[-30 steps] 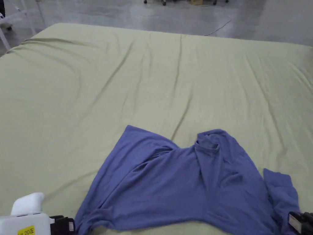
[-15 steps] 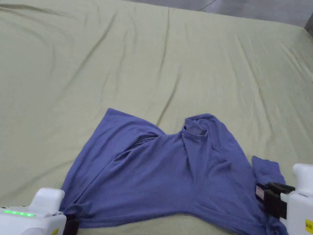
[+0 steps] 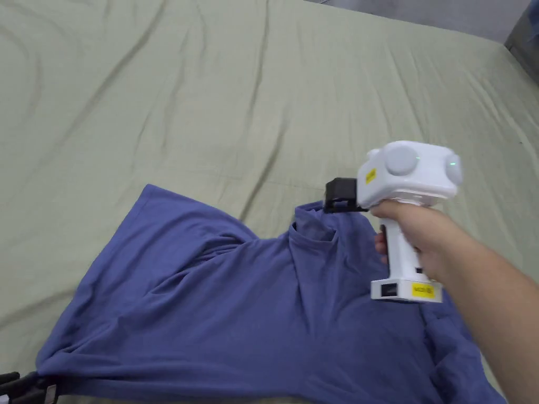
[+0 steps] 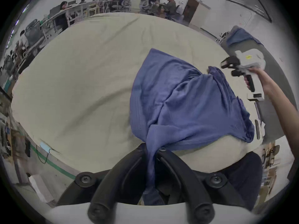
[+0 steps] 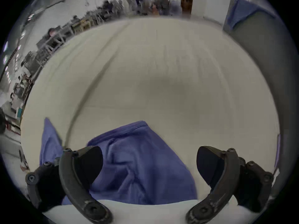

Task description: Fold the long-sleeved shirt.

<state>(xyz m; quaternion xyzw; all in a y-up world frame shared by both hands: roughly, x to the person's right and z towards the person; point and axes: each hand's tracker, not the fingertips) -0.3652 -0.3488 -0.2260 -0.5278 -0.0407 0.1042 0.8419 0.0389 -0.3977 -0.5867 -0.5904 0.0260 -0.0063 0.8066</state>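
A blue long-sleeved shirt (image 3: 252, 315) lies spread and rumpled on the pale green sheet (image 3: 210, 105), its collar (image 3: 313, 234) pointing away from me. My right gripper (image 3: 330, 195), held in a hand, hovers just past the collar. In the right gripper view its jaws stand wide apart over the shirt (image 5: 142, 162), so the right gripper (image 5: 149, 164) is open. At the near left edge my left gripper (image 3: 21, 386) sits at the shirt's lower corner. In the left gripper view the left gripper (image 4: 151, 154) is shut on a bunched strip of the shirt (image 4: 186, 106).
The wrinkled sheet stretches far to the back and left. The person's forearm (image 3: 489, 310) crosses the shirt's right side. Beyond the bed, people sit at desks (image 4: 113, 2), and a grey stand with blue cloth (image 4: 239, 36) is at the right.
The right gripper has moved from the shirt's near right edge up to the collar. The left gripper stays at the lower left corner. The head camera has tilted down.
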